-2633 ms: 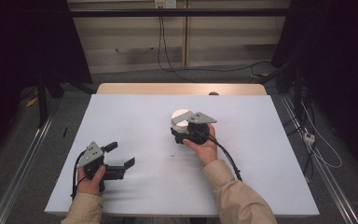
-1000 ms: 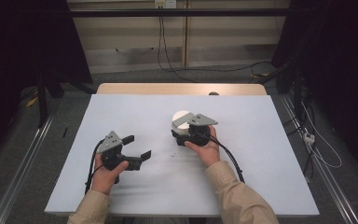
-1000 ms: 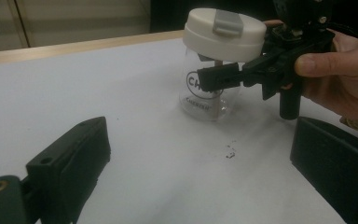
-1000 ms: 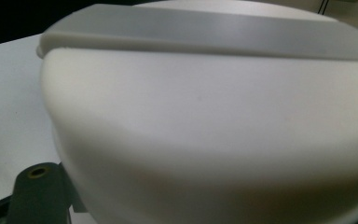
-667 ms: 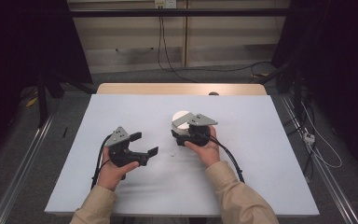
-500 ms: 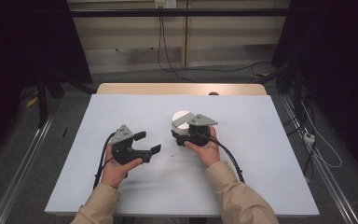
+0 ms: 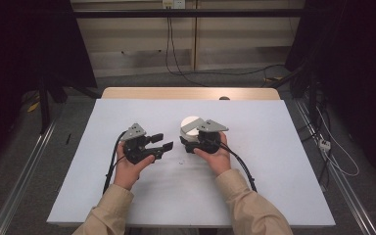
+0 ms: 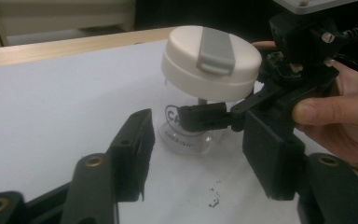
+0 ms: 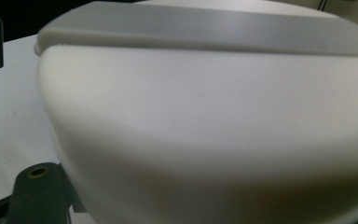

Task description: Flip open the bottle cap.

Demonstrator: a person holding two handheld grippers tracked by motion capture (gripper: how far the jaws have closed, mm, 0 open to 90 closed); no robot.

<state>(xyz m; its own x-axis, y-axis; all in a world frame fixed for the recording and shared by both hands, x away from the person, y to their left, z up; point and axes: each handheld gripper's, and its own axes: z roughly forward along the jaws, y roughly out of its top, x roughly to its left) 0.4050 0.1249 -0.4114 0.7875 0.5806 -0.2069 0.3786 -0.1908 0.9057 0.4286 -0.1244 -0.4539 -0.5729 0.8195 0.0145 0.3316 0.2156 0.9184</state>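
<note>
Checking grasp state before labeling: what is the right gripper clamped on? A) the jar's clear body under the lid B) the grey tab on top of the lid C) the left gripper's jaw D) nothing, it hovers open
A: in the left gripper view the right gripper has its jaws closed on the clear jar just beneath the white lid.

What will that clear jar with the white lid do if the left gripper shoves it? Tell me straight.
The jar looks likely to tip: its white lid is wider than the clear body, so it seems top-heavy. The body looks like glass or hard plastic, probably stiff and slippery against jaws. The right gripper appears shut on it below the lid, which should steady it against a push from the open left gripper.
</note>
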